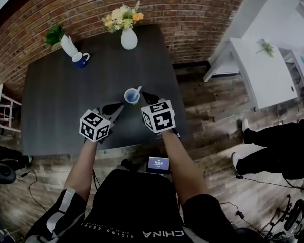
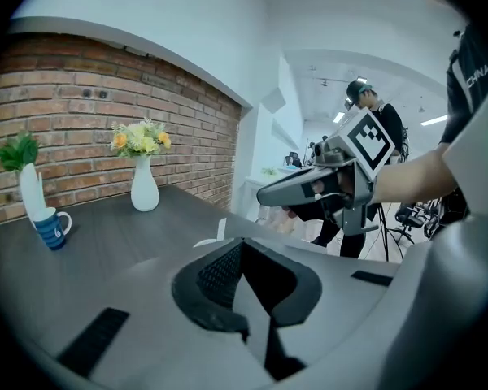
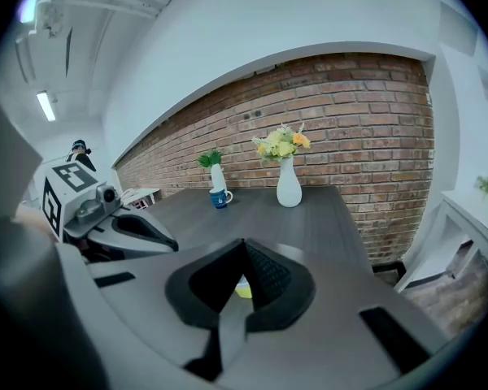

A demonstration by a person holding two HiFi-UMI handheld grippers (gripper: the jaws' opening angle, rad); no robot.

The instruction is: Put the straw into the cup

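dark grey table (image 1: 66, 95), red brick wall (image 1: 192, 9), white vase (image 1: 129, 38), pale blue cup (image 1: 131, 96)

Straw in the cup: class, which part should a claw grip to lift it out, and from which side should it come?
Grip the free upper end of the straw, probably from above, on the side of the right claw. The straw leans out that way over the rim of the cup, and its lower part is down inside, out of reach.
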